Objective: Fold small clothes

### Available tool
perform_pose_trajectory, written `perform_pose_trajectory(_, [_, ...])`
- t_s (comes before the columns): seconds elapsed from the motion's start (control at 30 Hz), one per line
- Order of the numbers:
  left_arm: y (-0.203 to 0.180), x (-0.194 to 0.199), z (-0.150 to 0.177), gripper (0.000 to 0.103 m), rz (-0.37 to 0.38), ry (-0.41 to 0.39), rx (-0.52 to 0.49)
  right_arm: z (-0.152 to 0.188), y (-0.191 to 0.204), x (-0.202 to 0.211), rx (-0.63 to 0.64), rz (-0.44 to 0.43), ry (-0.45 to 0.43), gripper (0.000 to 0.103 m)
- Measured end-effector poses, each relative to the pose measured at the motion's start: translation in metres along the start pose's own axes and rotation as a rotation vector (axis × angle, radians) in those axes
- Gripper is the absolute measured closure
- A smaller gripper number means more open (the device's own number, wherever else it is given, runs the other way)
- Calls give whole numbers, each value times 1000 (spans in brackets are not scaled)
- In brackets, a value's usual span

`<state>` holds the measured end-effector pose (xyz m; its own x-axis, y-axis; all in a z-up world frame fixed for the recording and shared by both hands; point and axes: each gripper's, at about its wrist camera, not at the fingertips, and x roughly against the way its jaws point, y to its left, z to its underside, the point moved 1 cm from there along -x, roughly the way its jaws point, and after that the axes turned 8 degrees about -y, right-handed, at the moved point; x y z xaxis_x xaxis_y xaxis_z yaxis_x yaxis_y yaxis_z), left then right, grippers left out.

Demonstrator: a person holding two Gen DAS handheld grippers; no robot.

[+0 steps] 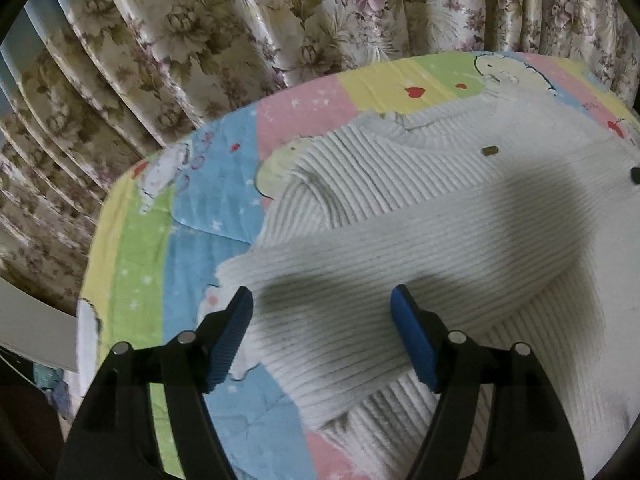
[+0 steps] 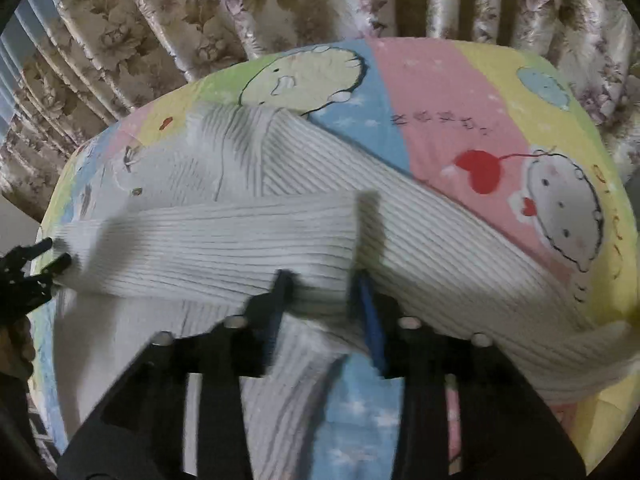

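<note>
A white ribbed knit sweater (image 1: 420,208) lies on a pastel cartoon bedsheet (image 1: 208,200), with one sleeve (image 1: 360,264) folded across its body. My left gripper (image 1: 322,304) is open, its blue pads just above the sleeve's cuff end, holding nothing. In the right wrist view the sweater (image 2: 224,240) shows with the sleeve laid across it. My right gripper (image 2: 324,280) is at the sweater's near edge, and a fold of knit sits between its half-closed jaws; the image is blurred there. The left gripper (image 2: 56,252) shows at the far left by the cuff.
Floral curtains (image 1: 240,20) hang close behind the bed. The sheet (image 2: 460,120) is bare to the right of the sweater. A pale board or furniture edge (image 1: 36,328) stands off the bed's left side.
</note>
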<state>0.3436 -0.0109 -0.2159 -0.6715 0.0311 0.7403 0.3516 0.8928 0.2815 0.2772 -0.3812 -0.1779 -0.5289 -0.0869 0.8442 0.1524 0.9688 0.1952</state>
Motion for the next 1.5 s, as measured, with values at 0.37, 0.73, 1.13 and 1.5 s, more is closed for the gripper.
perform_pose_trajectory(0.37, [-7,-14,0,29,8,16,87,6,78,-8,311,186,-171,61])
perform_pose_trajectory(0.73, [-6,-13,0,27,10,30,137,14,37,-14,252,255,-160,57])
perform_pose_trajectory(1.13, [-30,43,-31,15,158,-22,180,-4,5,57,-46,-40,-223,36])
perform_pose_trajectory(1.5, [-65,50,-43,14,208,-14,175,11,-152,138,-348,219,-288,32])
